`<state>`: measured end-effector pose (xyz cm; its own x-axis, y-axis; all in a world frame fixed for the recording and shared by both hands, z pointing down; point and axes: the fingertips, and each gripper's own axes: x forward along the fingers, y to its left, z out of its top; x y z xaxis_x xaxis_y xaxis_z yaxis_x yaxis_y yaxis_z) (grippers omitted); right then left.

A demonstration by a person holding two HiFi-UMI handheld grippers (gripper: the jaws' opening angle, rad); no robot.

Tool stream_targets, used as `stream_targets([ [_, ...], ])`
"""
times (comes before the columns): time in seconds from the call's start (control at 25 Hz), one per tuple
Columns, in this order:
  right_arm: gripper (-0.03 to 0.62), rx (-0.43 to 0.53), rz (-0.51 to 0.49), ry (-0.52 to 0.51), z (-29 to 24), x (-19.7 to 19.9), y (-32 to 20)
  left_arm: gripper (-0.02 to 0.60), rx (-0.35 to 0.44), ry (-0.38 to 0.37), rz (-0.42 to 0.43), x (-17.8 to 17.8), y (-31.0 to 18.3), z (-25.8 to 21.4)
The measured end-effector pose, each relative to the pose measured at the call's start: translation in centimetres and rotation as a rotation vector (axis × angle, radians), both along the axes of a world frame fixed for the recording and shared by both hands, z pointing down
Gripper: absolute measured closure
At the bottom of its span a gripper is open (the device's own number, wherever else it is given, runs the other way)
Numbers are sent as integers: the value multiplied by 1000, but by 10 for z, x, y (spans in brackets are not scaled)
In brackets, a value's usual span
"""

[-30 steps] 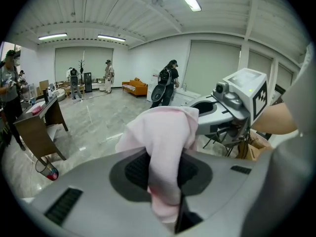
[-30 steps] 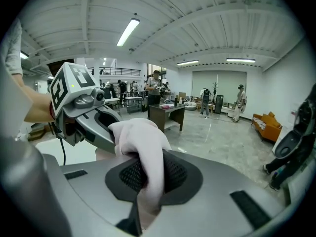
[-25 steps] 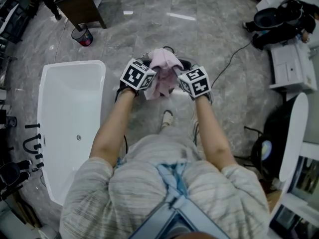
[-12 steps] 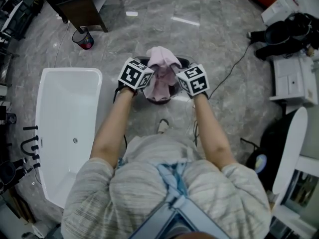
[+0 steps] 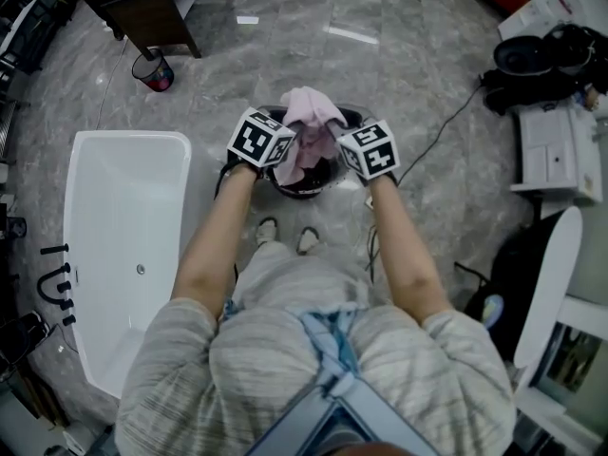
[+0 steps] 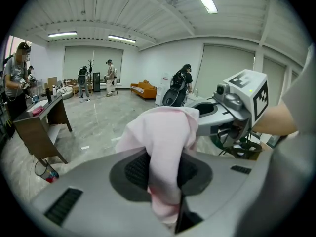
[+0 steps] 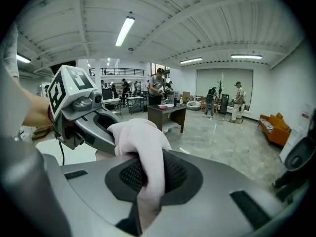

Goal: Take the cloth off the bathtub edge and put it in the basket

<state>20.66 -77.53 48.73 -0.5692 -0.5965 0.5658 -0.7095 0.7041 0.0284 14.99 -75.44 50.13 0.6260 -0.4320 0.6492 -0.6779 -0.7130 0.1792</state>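
Note:
A pale pink cloth hangs bunched between my two grippers, right over a round black basket on the floor. My left gripper is shut on the cloth, a fold pinched between its dark pads. At the other side my right gripper is shut on the same cloth. The white bathtub lies at the left, its edge bare.
The person's feet stand just behind the basket. A dark wooden table and a small bin are at the far left. A black cable, white boxes and dark gear fill the right side.
The person has stepped forward, and both grippers with the cloth now hang squarely over the basket. The cloth has sunk slightly toward it. Both grips are unchanged.

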Motion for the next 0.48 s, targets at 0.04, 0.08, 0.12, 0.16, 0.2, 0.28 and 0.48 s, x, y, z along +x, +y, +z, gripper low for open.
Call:
stream_targets([
  [0.04, 539, -7, 6, 0, 2, 0, -2, 488, -6, -1, 8, 0, -2, 2],
  [0.08, 539, -13, 13, 0, 5, 1, -4, 488, -10, 0, 16, 1, -5, 4],
  [0.12, 539, -19, 21, 1, 7, 2, -7, 488, -13, 1, 24, 1, -8, 6],
  [0.16, 539, -25, 29, 2, 9, 2, -10, 488, -15, 1, 30, 1, -11, 8],
  [0.2, 539, -29, 36, 3, 11, 2, -12, 488, -17, -1, 37, 1, -14, 10],
  [0.28, 539, -36, 45, 8, 16, 0, -15, 488, -19, -8, 51, -1, -17, 14],
  [0.48, 539, -44, 62, 16, 26, 0, -21, 486, -17, -35, 74, -1, -24, 24],
])
